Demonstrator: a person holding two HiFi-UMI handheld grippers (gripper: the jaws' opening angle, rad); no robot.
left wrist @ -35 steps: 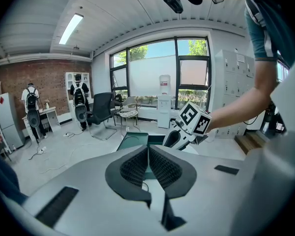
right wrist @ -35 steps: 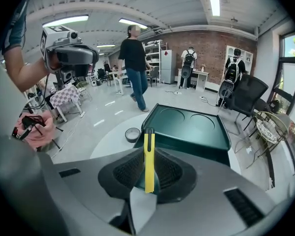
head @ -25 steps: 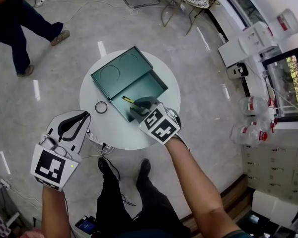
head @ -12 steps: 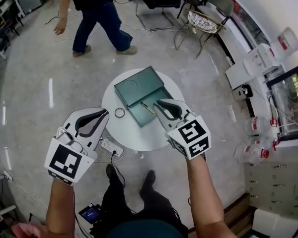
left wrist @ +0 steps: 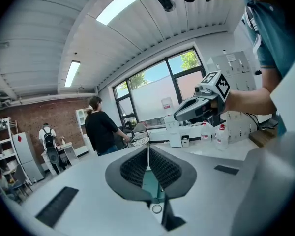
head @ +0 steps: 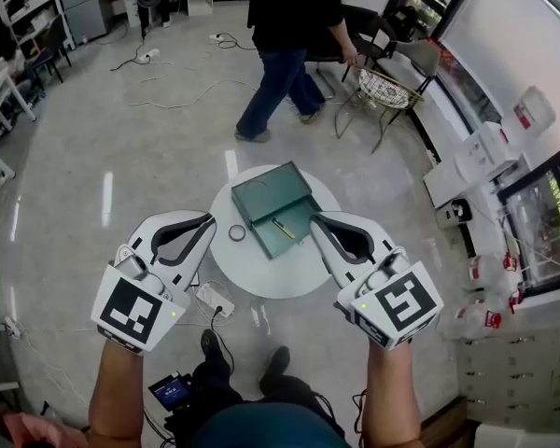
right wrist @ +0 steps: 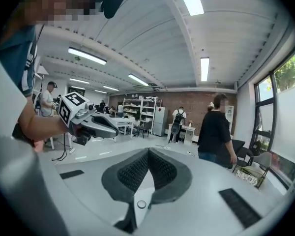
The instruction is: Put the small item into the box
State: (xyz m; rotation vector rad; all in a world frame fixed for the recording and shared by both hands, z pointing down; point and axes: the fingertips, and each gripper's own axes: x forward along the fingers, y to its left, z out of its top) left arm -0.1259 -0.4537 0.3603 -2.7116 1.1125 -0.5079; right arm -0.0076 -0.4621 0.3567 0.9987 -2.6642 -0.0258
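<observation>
Currently done: the slim yellow-and-dark stick-shaped item (head: 283, 229) lies inside the tray of the dark green metal box (head: 297, 217), whose hinged lid stands open toward 12 o'clock. Judged from this, the placing step is complete.
Remaining: nothing of the stated task appears outstanding. The lid is not shut, but the task sentence does not call for shutting it.
Item location: near the middle of the tray, lying flat, apart from both grippers.
Box location: on the round white table (head: 261, 273), at its 12 o'clock half.
Other object: a thin dark ring (head: 237, 233) lies on the table just beside the tray, at its 9 o'clock. It is outside the box, and whether it belongs to the task cannot be told.
Left gripper (head: 208, 220): held up at the table's 8 o'clock, touching nothing. In the left gripper view (left wrist: 147, 156) the ribbed pads meet at the tips. Nothing is clamped between them. The box and ring show only as background through the slot below the tips.
Right gripper (head: 315, 219): held up at the table's 4 o'clock, clear of the box. In the right gripper view (right wrist: 148, 154) the jaw tips are together, with nothing between them.
Surroundings: a person in dark clothing (head: 285, 45) walks on the floor at 12 o'clock, well apart from the table.
Risk assessment: low, since both claws are empty and away from the box.
</observation>
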